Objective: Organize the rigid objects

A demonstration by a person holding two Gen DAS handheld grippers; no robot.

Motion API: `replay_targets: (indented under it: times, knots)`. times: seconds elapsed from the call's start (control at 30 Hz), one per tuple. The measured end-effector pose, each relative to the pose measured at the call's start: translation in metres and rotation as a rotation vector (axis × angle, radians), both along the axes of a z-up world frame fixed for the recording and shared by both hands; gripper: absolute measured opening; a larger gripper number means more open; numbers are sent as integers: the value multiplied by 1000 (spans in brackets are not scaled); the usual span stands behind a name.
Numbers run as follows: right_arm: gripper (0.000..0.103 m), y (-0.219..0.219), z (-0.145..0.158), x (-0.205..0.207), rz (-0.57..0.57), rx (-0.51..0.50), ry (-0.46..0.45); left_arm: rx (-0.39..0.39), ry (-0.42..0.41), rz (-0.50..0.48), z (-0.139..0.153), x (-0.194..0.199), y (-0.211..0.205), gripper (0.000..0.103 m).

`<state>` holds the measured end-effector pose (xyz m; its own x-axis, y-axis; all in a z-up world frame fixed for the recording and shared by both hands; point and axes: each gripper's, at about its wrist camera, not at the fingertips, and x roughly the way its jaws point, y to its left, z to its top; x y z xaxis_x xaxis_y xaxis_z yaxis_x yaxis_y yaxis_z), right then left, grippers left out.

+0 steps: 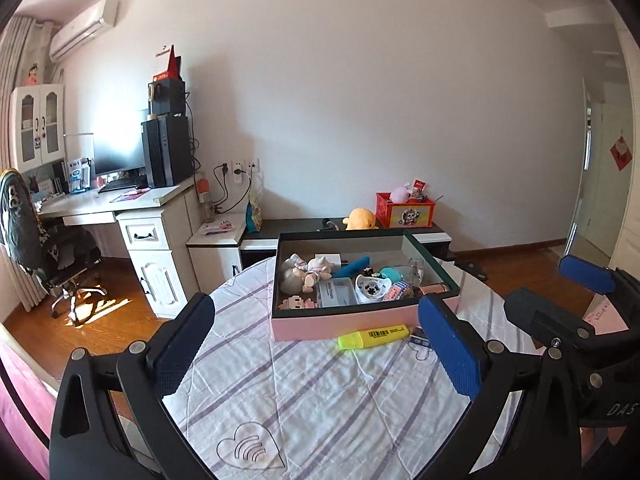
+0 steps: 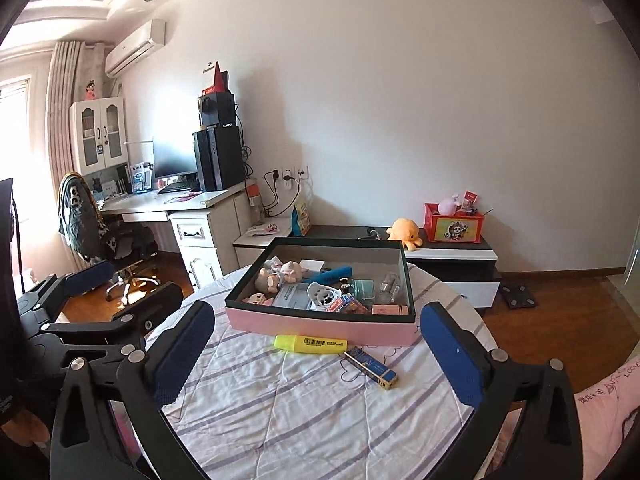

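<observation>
Bright window daylight (fisheye-warped edges)

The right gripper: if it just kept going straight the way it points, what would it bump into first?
Probably the pink cardboard box, near its front wall. The open right gripper points slightly down at it; the yellow highlighter pen on the striped cloth lies just before it, so depth leaves that uncertain.

A plain white wall (image 2: 400, 100) fills the view, with an air conditioner (image 2: 136, 46) mounted high at ten o'clock. Beneath it stand a white cabinet (image 2: 100, 136), a computer desk (image 2: 180, 204) with monitor (image 2: 174, 158) and an office chair (image 2: 104, 240). Sunlight comes through the curtained window (image 2: 16, 120) at nine o'clock onto the wooden floor (image 2: 560, 312). A low dark sideboard (image 2: 452, 252) lines the wall.
</observation>
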<state>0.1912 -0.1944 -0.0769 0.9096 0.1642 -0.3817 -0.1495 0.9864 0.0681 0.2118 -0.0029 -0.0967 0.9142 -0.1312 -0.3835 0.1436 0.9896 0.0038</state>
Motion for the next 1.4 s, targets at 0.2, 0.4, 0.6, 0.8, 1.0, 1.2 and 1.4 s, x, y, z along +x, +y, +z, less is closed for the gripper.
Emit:
replay_targets:
  times: [0.2,0.4,0.6,0.8,1.0,1.2,1.4]
  knots:
    - [103,1,12,-53,-40,-1,-63,13,-55,4,14,-49,1,103]
    - [103,2,27,-89,-64,3,-116,4,-112,44,31,-86,2,103]
    - [103,2,38,-119,-71,-1,-161,4,-149,61,43,-112,2,103]
    - [103,-1,43,-127,-74,-3,-181,8,-173,63,49,-123,2,103]
    - [103,-2,41,-129,-77,-5,-182,10,-188,60,47,-125,0,103]
    - [103,-2,38,-125,-89,-4,-171,17,-185,37,40,-117,-2,103]
    - [103,-4,28,-110,-105,-1,-128,41,-165,27,28,-100,-9,103]
